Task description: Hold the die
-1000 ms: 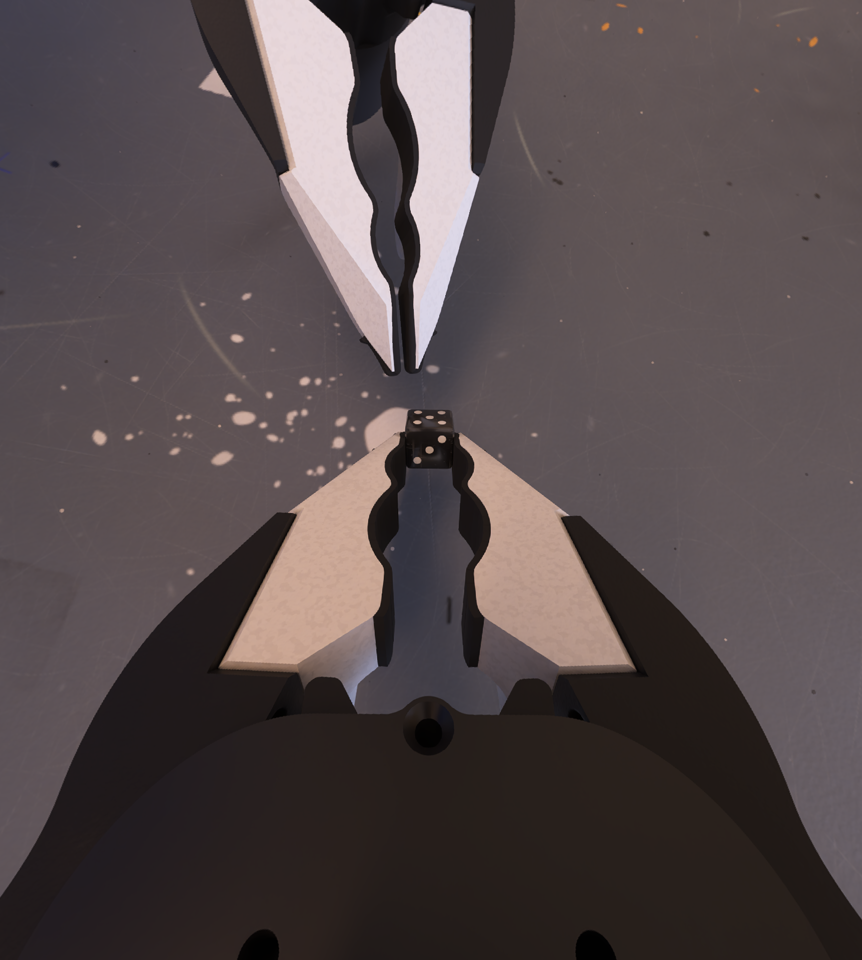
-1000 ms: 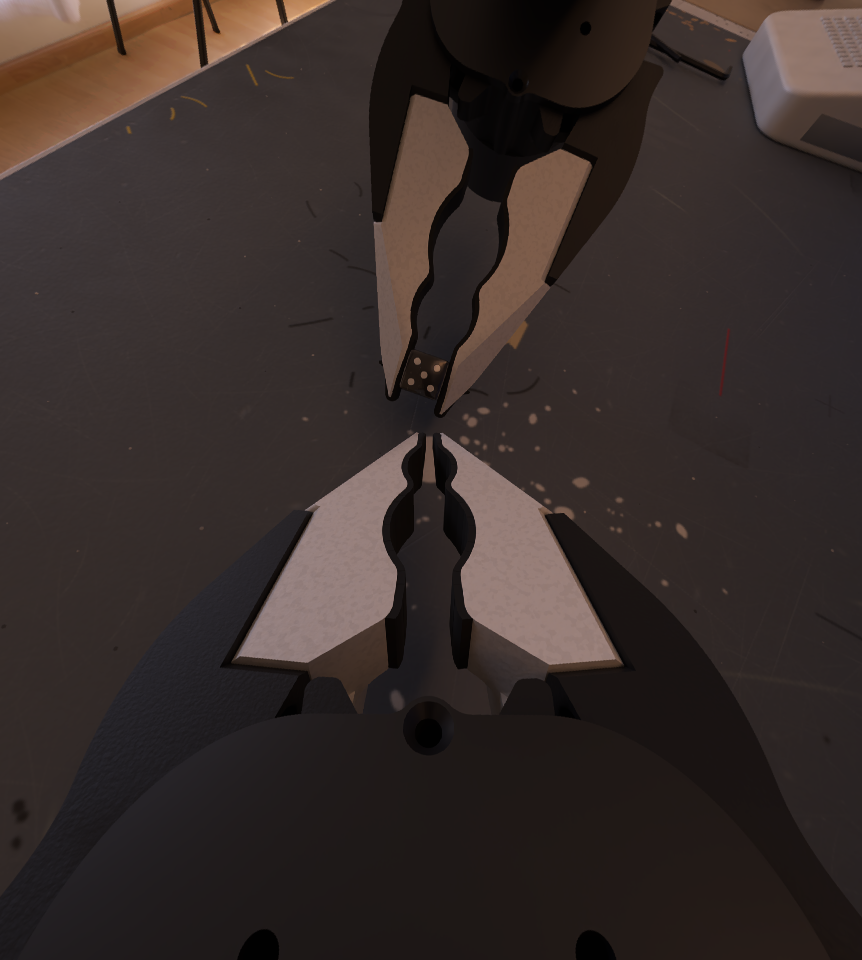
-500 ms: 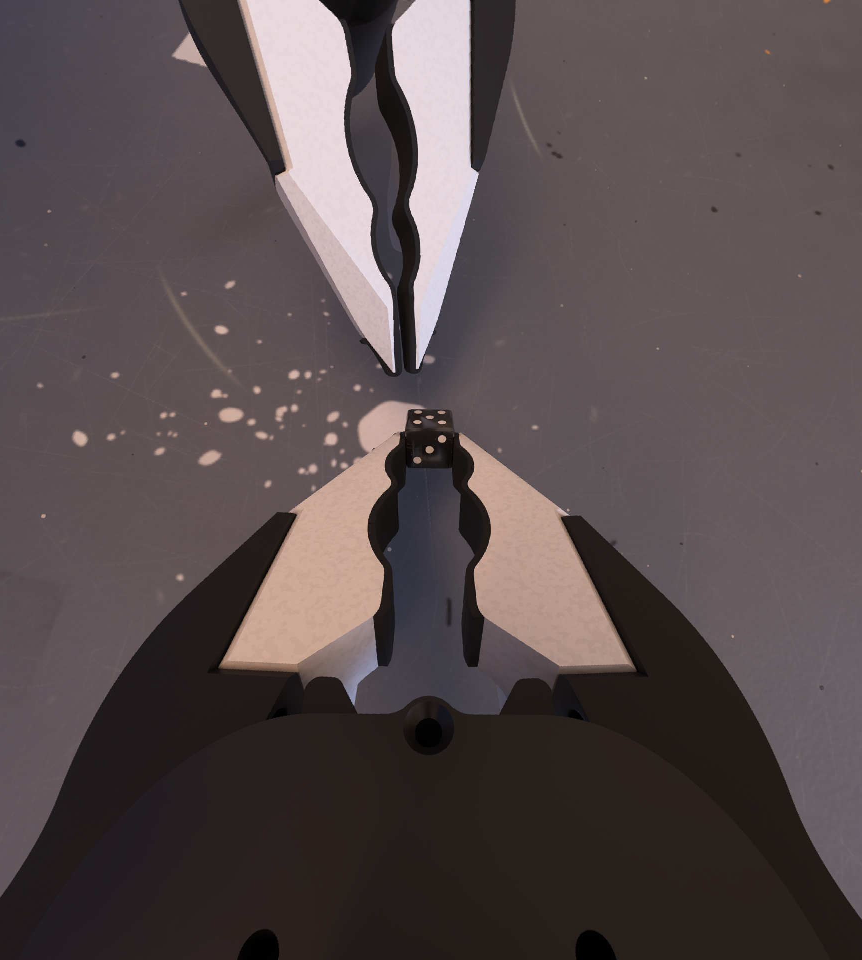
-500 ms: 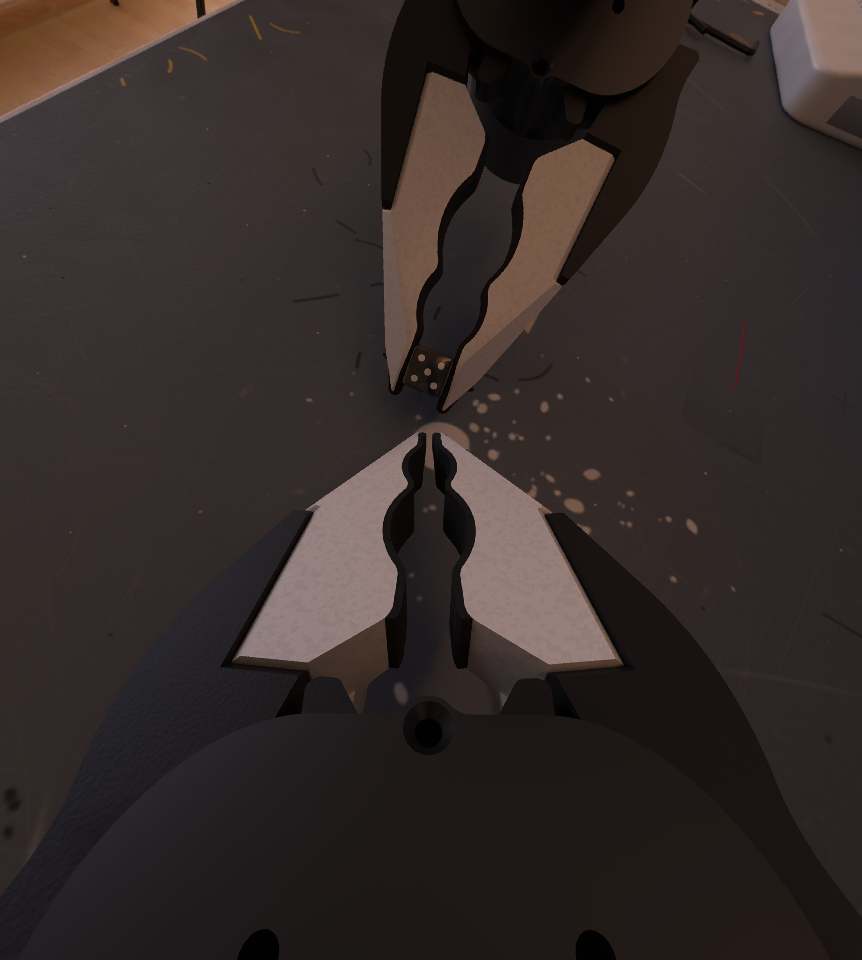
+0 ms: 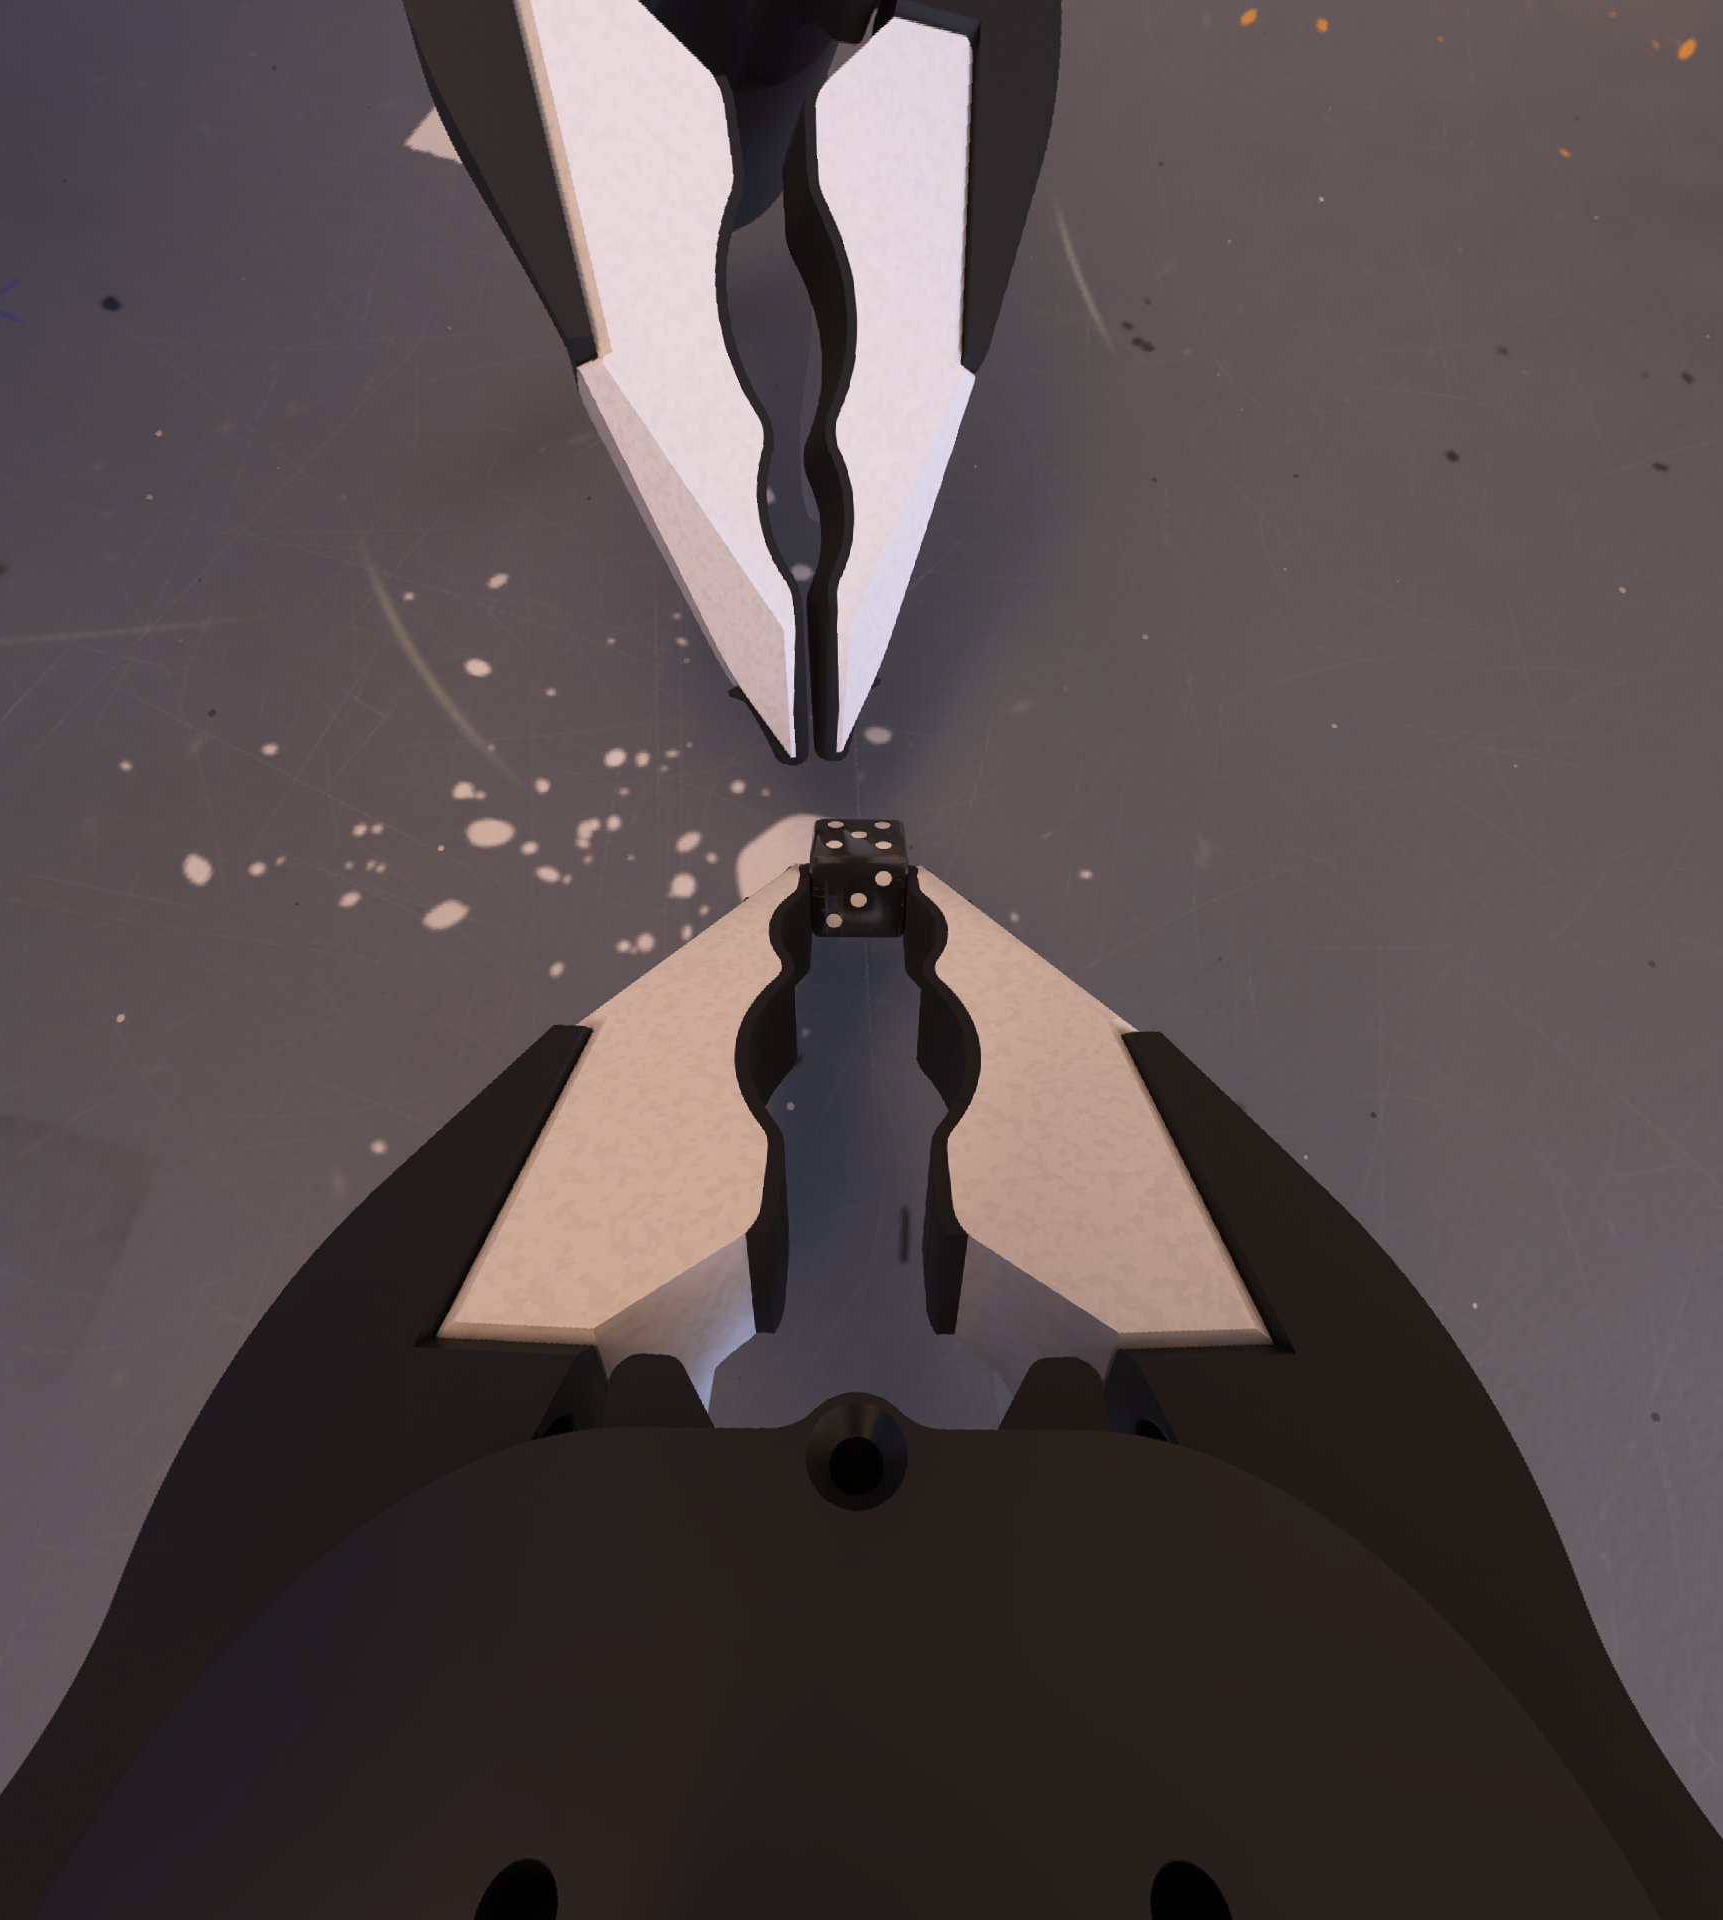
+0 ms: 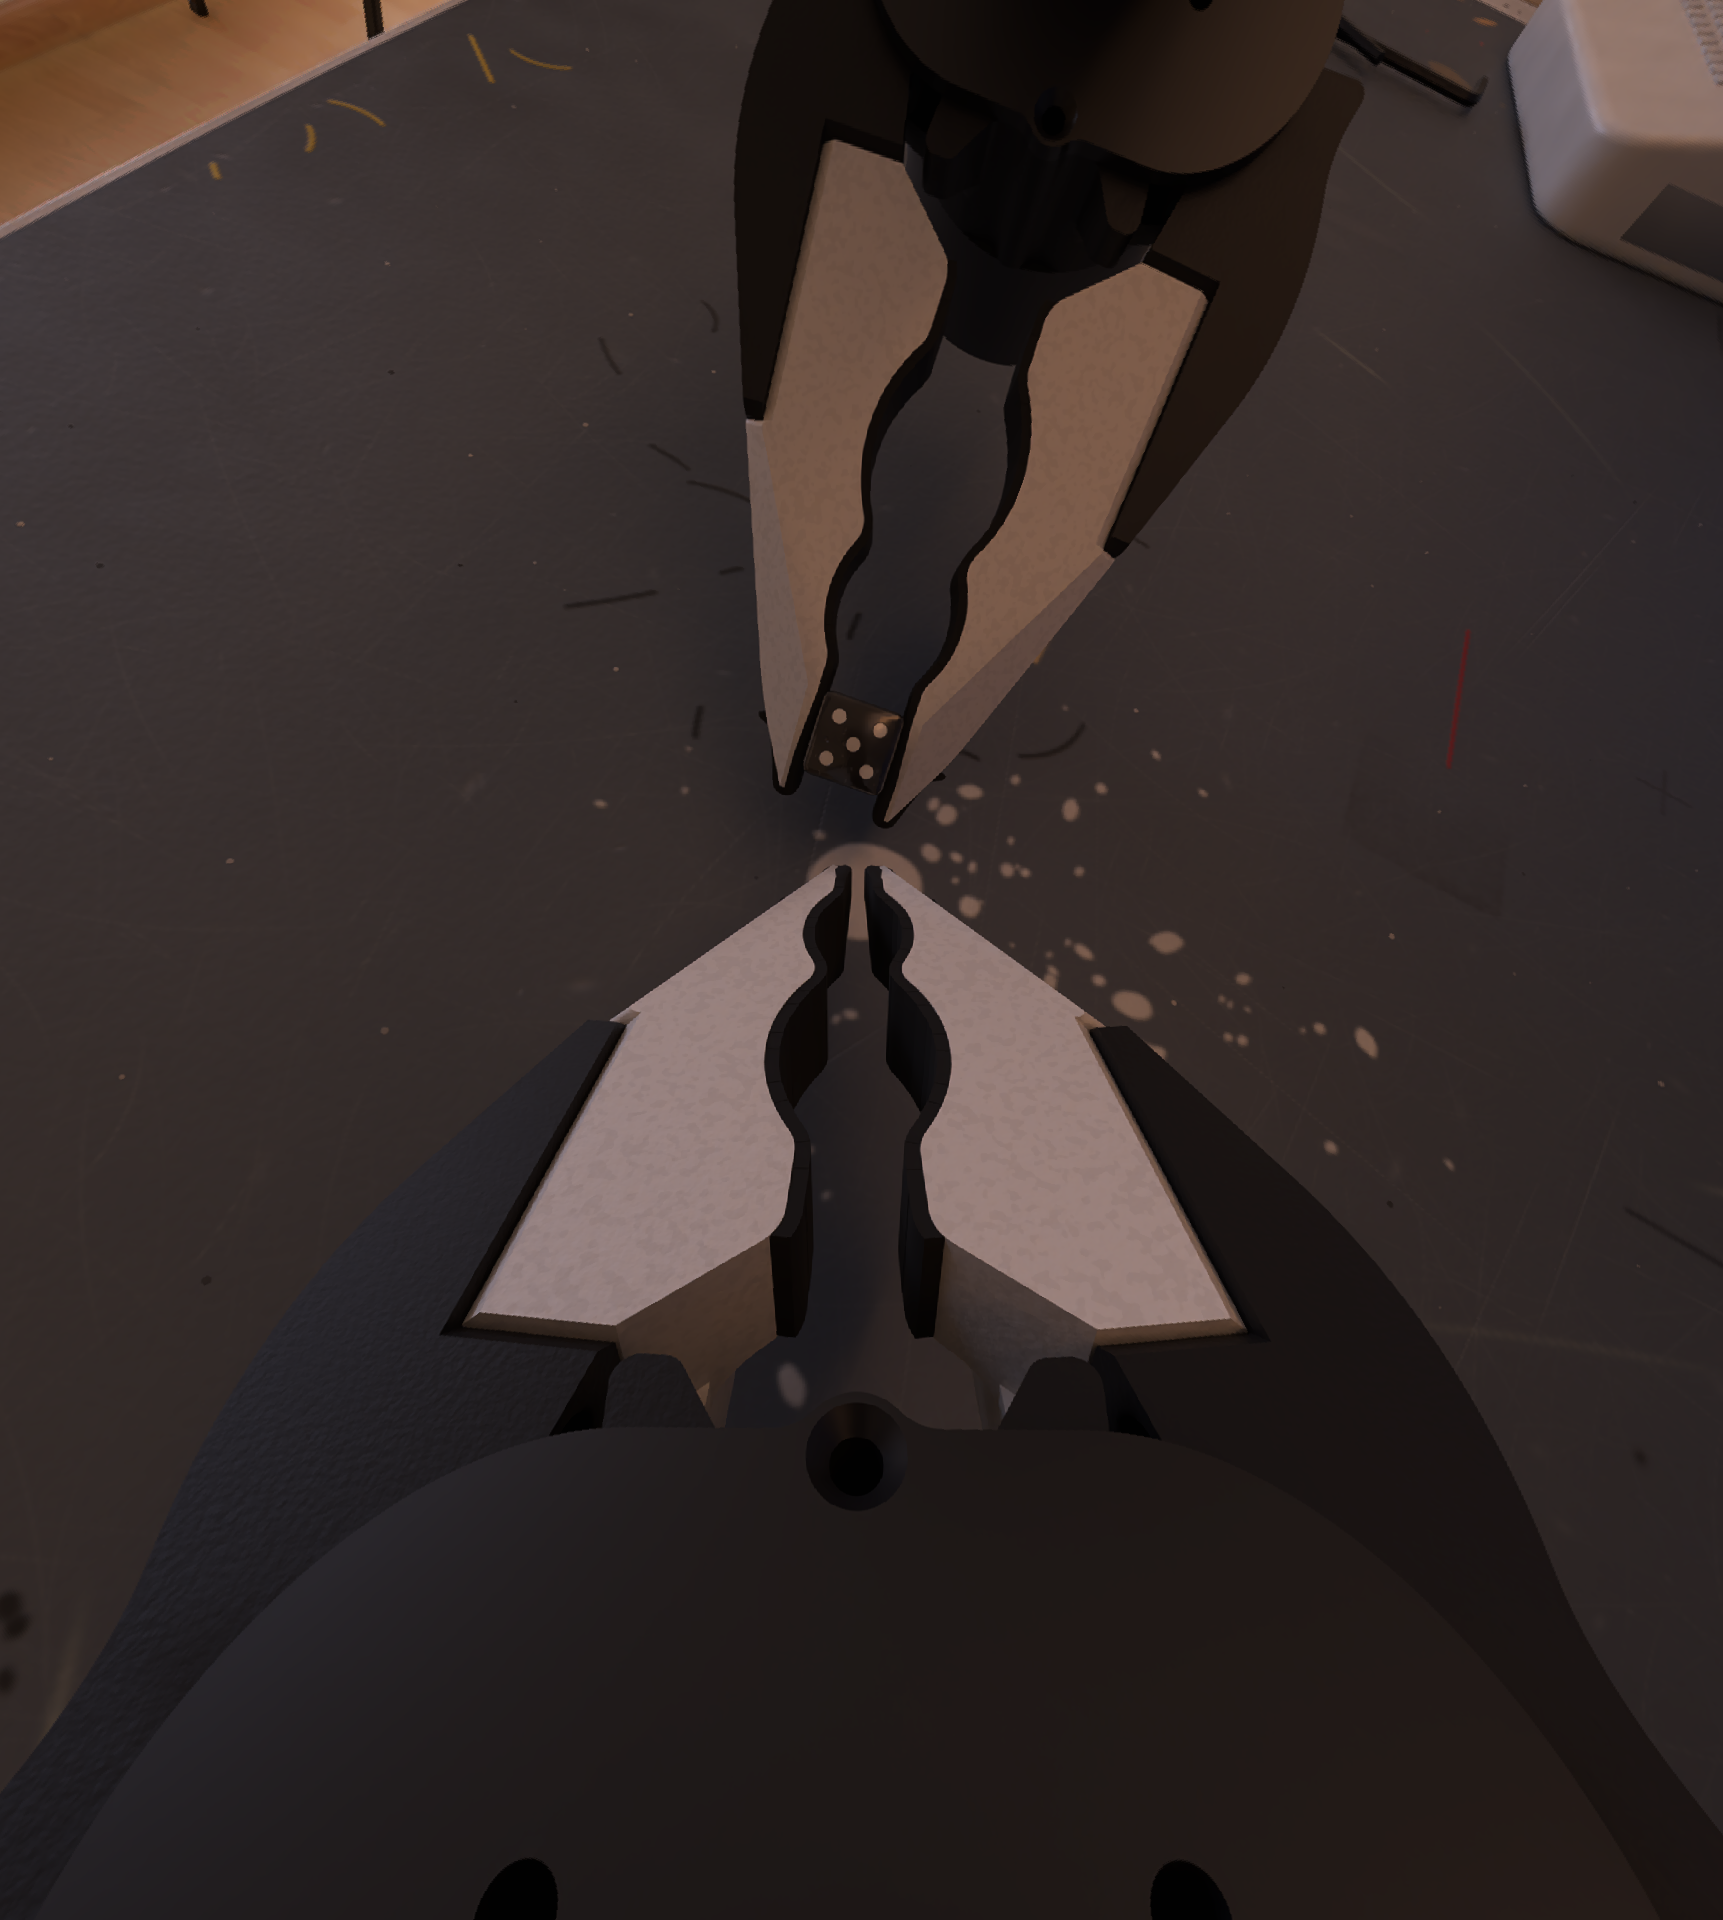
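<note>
A small black die with white pips is clamped between the fingertips of my left gripper, held above the dark grey table. The right wrist view shows the same die in the left gripper opposite. My right gripper is shut and empty, its tips facing the die a short gap away. In the left wrist view the right gripper points tip to tip at the die.
White paint specks dot the table below the grippers. A white box-shaped device stands at the far right in the right wrist view. The table edge and wooden floor lie at the far left there.
Both grippers keep their grasp state and their gap. The table pattern below shifted back and forth, so the pair moved together over the table.
</note>
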Controlling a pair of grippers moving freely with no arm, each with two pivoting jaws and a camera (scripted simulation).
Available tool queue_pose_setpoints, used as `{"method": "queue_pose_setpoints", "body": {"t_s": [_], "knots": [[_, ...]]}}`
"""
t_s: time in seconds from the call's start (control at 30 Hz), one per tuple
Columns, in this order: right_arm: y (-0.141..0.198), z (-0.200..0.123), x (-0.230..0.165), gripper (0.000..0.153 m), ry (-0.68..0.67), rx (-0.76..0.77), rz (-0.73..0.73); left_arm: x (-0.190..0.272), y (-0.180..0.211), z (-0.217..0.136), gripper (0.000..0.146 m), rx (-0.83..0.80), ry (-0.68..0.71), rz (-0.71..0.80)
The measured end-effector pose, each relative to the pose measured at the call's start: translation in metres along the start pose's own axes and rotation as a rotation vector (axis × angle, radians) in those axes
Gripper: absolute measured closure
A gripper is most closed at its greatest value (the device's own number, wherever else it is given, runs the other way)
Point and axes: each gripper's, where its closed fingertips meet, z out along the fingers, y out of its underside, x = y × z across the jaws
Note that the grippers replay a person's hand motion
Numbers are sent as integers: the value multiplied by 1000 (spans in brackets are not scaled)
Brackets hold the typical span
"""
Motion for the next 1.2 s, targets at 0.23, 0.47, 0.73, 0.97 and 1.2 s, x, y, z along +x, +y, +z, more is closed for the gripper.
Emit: {"method": "queue_pose_setpoints", "body": {"t_s": [0.23,0.47,0.73,0.97,1.2], "knots": [[1,0,0,150,6,-5,-5,0,2,2,130,-21,-5,-2],[-7,-3,1,151,-1,52,5,1,-3,-2,130,15,-12,25],[-13,-7,2,151,-10,97,14,2,-10,-8,130,79,-18,39],[-12,-4,-1,150,-25,88,13,5,-8,-6,130,51,-17,64],[-10,-2,-2,150,-24,70,8,5,-5,-4,130,29,-24,73]]}}
